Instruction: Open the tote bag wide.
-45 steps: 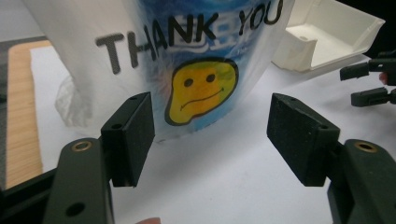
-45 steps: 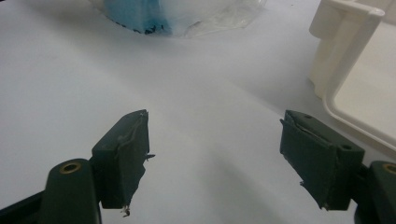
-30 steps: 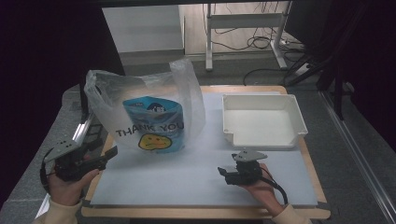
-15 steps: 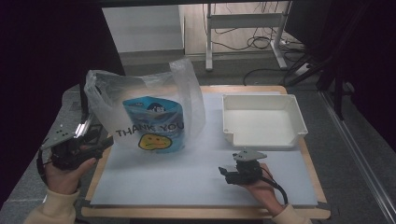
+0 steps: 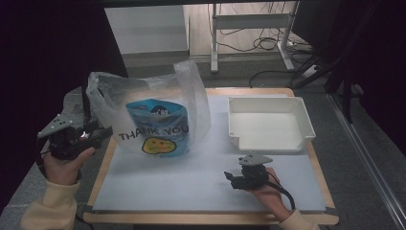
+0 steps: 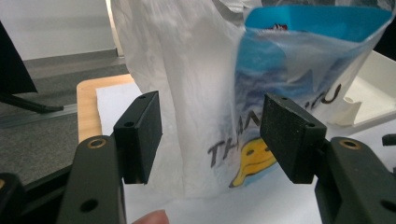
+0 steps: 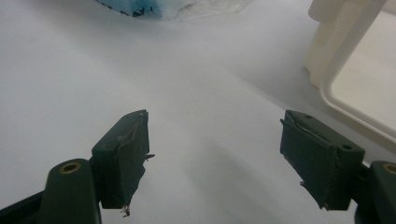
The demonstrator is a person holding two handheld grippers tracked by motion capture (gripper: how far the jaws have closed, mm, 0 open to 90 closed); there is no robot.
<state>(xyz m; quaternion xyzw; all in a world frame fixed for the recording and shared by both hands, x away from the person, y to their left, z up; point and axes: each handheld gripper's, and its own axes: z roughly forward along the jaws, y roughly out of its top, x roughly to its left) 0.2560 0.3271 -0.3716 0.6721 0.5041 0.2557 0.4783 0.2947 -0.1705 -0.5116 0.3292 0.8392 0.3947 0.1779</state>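
A clear plastic bag (image 5: 189,103) printed "THANK YOU" stands on the pale mat (image 5: 191,187) with a blue pouch (image 5: 155,115) inside it. My left gripper (image 5: 106,132) hovers at the bag's left side and points at it. In the left gripper view its jaws (image 6: 219,135) have just been closing a little but stand wide. The bag (image 6: 196,84) fills the gap ahead of them, and the pads (image 6: 140,133) do not press on it. My right gripper (image 5: 230,178) rests low on the mat near the front, open (image 7: 215,154), with nothing between its fingers.
A white tray (image 5: 306,120) sits at the back right of the mat, close to the right gripper's far side (image 7: 336,42). The wooden table edge (image 5: 103,167) runs just beside the left hand. Dark floor and desk legs lie beyond the table.
The left gripper has risen and moved away from the table's near edge, up along the bag's left side. The right gripper and the bag have stayed put.
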